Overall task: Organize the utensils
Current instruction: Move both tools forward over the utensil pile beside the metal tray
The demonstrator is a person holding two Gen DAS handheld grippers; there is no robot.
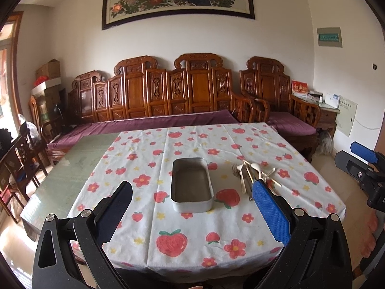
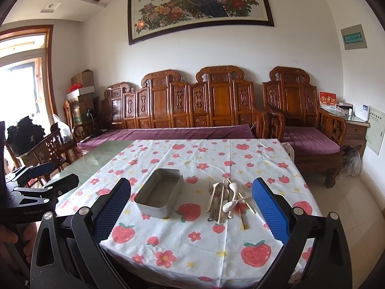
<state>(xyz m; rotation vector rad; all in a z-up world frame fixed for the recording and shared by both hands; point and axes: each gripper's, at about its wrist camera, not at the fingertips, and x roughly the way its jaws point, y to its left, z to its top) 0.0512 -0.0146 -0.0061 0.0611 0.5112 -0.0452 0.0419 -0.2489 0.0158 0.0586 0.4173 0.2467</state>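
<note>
An empty rectangular metal tin sits on the strawberry-print tablecloth. To its right lies a pile of utensils: a fork, white spoons, metal pieces and chopsticks, overlapping one another. My left gripper is open, held above the near table edge in front of the tin. My right gripper is open too, hovering short of the tin and the pile. Nothing is between either pair of fingers. The right gripper shows at the right edge of the left wrist view.
A bare glass tabletop lies left of the cloth. Behind the table stands a carved wooden sofa with purple cushions and an armchair. Wooden chairs stand at the left. The left gripper body and a hand are at the left.
</note>
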